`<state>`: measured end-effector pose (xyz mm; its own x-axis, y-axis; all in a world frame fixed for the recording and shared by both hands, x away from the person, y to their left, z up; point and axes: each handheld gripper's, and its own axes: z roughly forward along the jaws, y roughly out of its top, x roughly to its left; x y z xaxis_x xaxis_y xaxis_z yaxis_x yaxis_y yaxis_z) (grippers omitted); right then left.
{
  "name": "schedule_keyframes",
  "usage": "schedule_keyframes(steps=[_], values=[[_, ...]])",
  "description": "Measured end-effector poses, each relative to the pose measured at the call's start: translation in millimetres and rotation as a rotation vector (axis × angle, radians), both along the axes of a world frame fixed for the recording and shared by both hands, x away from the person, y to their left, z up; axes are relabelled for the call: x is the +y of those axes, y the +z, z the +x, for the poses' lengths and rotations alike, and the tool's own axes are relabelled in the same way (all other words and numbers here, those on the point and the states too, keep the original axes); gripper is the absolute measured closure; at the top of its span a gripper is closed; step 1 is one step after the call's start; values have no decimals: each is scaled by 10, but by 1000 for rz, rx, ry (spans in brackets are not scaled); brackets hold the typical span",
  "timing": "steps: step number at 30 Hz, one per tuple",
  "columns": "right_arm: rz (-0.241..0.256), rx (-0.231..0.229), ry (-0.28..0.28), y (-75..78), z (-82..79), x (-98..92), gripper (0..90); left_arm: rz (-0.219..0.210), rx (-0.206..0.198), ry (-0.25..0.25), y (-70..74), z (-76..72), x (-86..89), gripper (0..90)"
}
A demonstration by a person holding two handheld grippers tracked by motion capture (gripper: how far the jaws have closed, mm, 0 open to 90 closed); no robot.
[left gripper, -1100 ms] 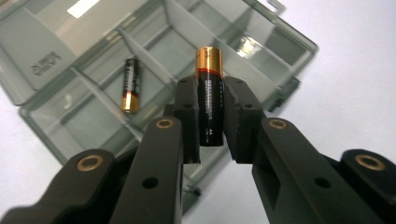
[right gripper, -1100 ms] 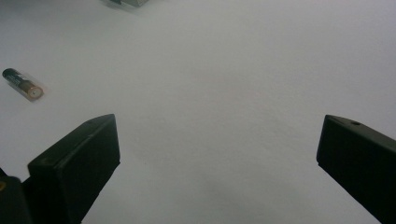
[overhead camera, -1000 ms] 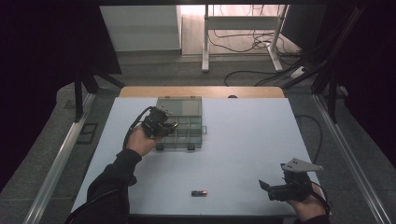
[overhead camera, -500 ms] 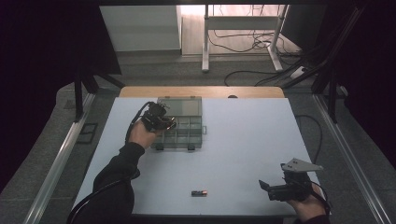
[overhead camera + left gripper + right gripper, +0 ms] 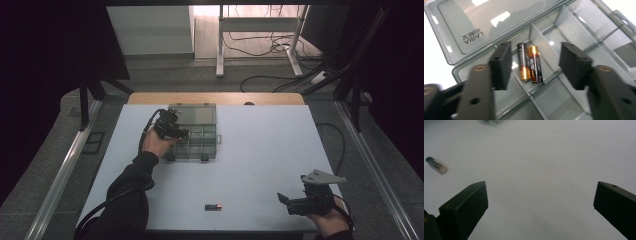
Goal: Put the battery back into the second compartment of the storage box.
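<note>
Nearest the person, at the table's [image 5: 260,165] front right corner, the right gripper [image 5: 292,202] hovers low with its jaws spread wide and nothing between them; in the right gripper view they frame bare white tabletop. A little to its left, 1 loose battery [image 5: 213,206] lies flat on the table near the front edge, well apart from both grippers. Farther back on the left, the left gripper [image 5: 535,63] hangs over the open clear plastic box [image 5: 200,137], jaws open and empty. Below them, in 1 compartment by the lid hinge, 2 batteries [image 5: 530,62] lie side by side, touching. The box's lid [image 5: 486,22] lies folded back, flat.
</note>
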<state>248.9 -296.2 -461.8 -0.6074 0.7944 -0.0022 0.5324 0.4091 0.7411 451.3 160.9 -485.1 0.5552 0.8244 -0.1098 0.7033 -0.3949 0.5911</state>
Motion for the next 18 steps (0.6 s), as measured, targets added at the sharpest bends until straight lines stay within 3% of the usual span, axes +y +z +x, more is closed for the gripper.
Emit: schedule_keyframes(steps=[2,4,7,12,18], values=[[-3,0,2,0,0,4,0,-22,17,-29,16,-40,1,282],[-4,0,2,-1,0,7,0,-39,37,-43,19,-48,-1,268],[-4,-1,1,0,-1,6,0,-71,46,-78,50,-109,-9,178],[-5,-1,1,-1,-1,7,0,-95,31,-122,98,-201,-16,94],[-6,0,0,-1,-1,8,0,-82,12,-150,144,-285,-38,40]])
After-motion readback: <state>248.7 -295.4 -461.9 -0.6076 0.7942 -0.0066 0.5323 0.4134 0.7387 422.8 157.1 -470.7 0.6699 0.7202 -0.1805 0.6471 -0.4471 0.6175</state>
